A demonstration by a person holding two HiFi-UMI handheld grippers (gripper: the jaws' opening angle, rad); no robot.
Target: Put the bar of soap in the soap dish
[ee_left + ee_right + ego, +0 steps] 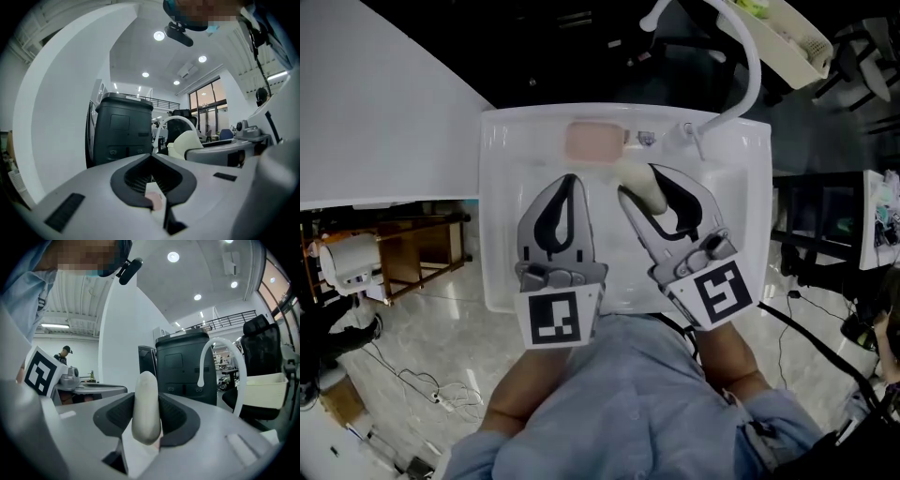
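A cream bar of soap point(643, 185) stands on edge between the jaws of my right gripper point(645, 189), which is shut on it over the white sink point(499, 234). In the right gripper view the soap point(146, 404) fills the gap between the dark pads point(176, 416). The pink soap dish point(592, 142) lies on the sink's back ledge, just beyond and left of the soap. My left gripper point(572, 180) hangs over the basin beside the right one, shut with nothing in it. The dish point(156, 199) shows pink through its jaws.
A white curved faucet point(752, 70) rises at the sink's back right, near the right gripper. A white basket point(792, 33) sits beyond it. A white wall panel point(375, 103) borders the sink on the left. A dark cabinet point(185, 364) stands ahead.
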